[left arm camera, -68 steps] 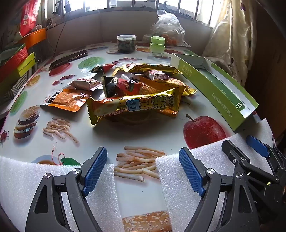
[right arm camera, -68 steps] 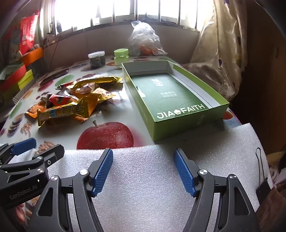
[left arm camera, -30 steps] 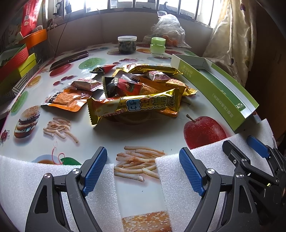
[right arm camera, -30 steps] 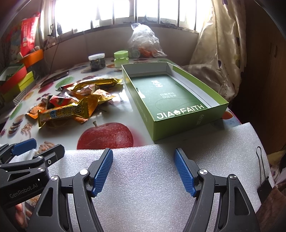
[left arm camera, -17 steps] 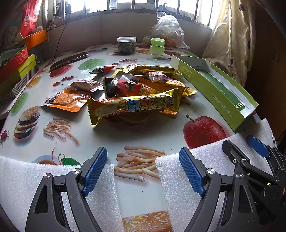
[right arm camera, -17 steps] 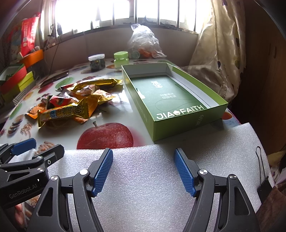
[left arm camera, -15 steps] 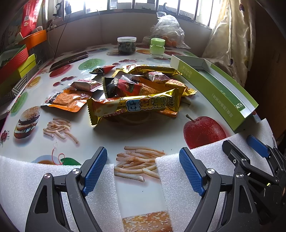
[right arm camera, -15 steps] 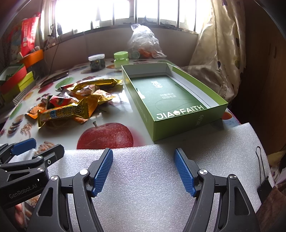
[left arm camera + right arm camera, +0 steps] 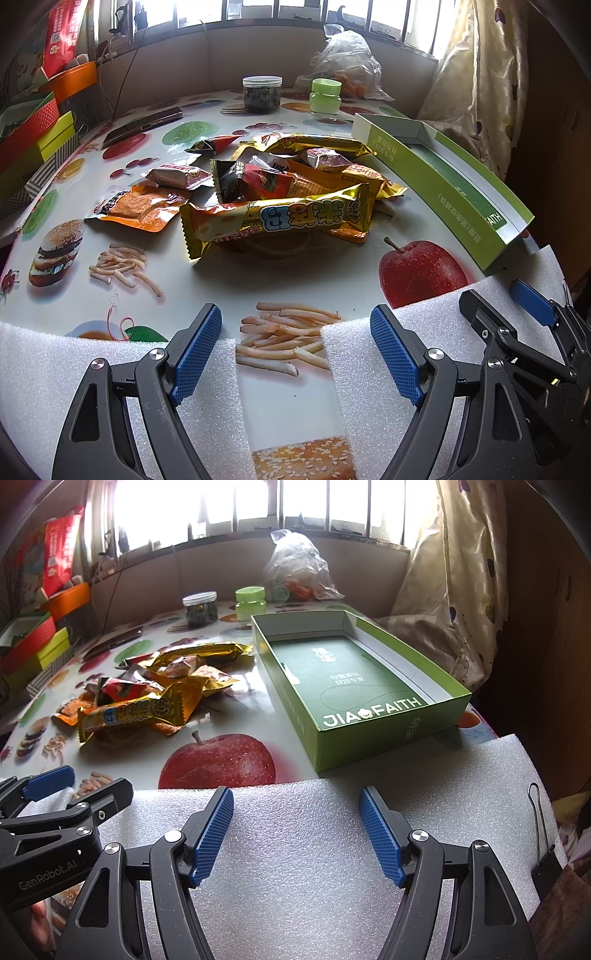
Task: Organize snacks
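A heap of snack packets [image 9: 291, 177] lies mid-table, with a long gold bar packet [image 9: 277, 218] in front and an orange flat packet [image 9: 140, 206] to its left. In the right wrist view the same heap [image 9: 162, 686] sits left of an empty green box [image 9: 354, 686]. That green box [image 9: 443, 184] stands at the right in the left wrist view. My left gripper [image 9: 295, 347] hovers open near the table's front edge, short of the heap, holding nothing. My right gripper [image 9: 295, 834] is open over white foam [image 9: 295, 867], in front of the box.
The tablecloth [image 9: 74, 302] is printed with food pictures. A dark jar [image 9: 261, 94], a green jar [image 9: 325, 96] and a plastic bag [image 9: 343, 66] stand at the back. A phone [image 9: 144, 123] lies back left. Coloured boxes [image 9: 33, 133] line the left edge. A curtain [image 9: 461, 590] hangs right.
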`<control>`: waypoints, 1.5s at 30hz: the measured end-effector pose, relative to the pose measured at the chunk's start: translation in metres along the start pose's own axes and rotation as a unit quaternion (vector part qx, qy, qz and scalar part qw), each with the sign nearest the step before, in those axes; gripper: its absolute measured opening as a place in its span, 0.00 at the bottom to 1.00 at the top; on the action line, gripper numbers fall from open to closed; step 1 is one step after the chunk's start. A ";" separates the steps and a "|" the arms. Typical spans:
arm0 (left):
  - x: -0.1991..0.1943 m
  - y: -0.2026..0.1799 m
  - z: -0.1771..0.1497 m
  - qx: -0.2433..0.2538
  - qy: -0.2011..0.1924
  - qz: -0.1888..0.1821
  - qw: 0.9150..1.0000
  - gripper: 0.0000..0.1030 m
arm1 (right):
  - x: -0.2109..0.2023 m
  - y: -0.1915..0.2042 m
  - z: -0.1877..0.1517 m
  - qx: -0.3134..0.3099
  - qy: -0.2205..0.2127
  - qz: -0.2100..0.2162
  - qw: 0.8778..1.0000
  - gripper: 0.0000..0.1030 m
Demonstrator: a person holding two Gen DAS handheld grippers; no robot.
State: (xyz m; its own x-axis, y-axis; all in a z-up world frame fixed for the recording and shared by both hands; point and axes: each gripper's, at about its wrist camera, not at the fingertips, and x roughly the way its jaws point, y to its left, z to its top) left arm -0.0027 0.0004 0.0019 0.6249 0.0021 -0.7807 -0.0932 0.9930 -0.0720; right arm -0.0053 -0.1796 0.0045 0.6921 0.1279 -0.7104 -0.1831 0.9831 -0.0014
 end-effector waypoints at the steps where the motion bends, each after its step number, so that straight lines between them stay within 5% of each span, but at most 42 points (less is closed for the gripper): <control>1: 0.000 0.000 0.000 0.000 0.000 0.000 1.000 0.81 | 0.000 0.000 0.000 0.000 0.000 0.000 1.000 0.69; 34: 0.003 0.000 0.006 0.000 0.018 -0.003 1.000 0.81 | 0.004 0.001 0.004 -0.009 0.012 0.003 1.000 0.68; 40: -0.004 0.011 0.009 -0.004 0.033 -0.027 0.999 0.81 | -0.002 0.004 0.015 -0.030 0.008 0.040 0.999 0.68; 45: -0.019 0.046 0.012 -0.049 0.023 -0.010 0.998 0.81 | -0.003 0.030 0.033 -0.095 -0.012 0.087 0.992 0.68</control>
State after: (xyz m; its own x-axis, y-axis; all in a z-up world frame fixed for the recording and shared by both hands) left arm -0.0100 0.0473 0.0211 0.5913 -0.0254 -0.8060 -0.1577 0.9766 -0.1465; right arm 0.0095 -0.1459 0.0297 0.6538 0.2991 -0.6950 -0.4279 0.9037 -0.0136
